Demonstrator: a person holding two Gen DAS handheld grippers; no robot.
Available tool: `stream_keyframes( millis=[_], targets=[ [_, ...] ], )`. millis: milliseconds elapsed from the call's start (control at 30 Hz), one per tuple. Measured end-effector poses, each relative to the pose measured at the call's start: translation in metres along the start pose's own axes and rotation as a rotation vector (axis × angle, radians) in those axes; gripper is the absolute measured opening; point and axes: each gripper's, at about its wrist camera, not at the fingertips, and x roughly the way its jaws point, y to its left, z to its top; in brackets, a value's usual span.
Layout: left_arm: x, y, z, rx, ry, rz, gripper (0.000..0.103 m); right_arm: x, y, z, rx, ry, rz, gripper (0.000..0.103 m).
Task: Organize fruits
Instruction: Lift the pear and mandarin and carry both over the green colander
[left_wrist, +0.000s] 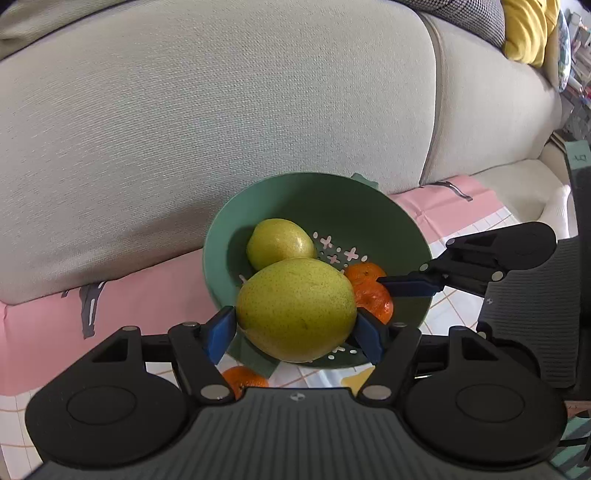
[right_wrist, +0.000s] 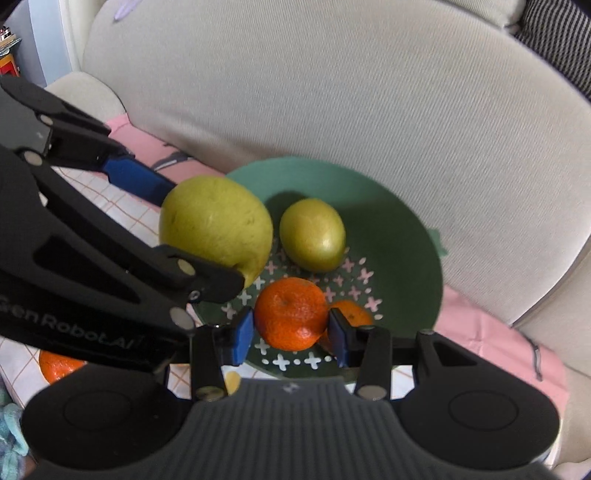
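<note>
A green bowl (left_wrist: 314, 195) (right_wrist: 388, 229) with a pink and white cross pattern stands on the cloth before the sofa. My left gripper (left_wrist: 295, 336) is shut on a large yellow-green pear (left_wrist: 295, 310) (right_wrist: 216, 225), held over the bowl's near rim. A smaller pear (left_wrist: 279, 242) (right_wrist: 312, 234) lies inside the bowl. In the right wrist view my right gripper (right_wrist: 291, 338) is shut on a mandarin (right_wrist: 291, 314) low in the bowl. A second mandarin (right_wrist: 351, 314) sits just behind its right finger. Both mandarins (left_wrist: 369, 291) show beside the big pear in the left wrist view.
A beige sofa cushion (left_wrist: 221, 129) rises right behind the bowl. Pink fabric (left_wrist: 140, 295) and a checked cloth (right_wrist: 125, 210) lie under it. One loose mandarin (left_wrist: 243, 378) (right_wrist: 59, 365) rests on the cloth in front of the bowl. A yellow item (left_wrist: 528, 29) lies far right.
</note>
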Motion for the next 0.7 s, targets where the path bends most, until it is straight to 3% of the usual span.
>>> stream_keyframes(
  millis=[433,567,700],
  targets=[
    [0.026,0.005,0.012,0.018,0.071,0.0,0.079,0.017,-0.023,0.002,0.164,0.118,0.144,0.041],
    [0.026,0.009,0.017,0.023,0.094,-0.02,0.079,0.013,-0.021,0.007,0.147,0.146,0.141,0.041],
    [0.028,0.01,0.021,0.066,0.122,-0.038,0.079,0.009,-0.017,0.013,0.049,0.163,0.115,0.041]
  ],
)
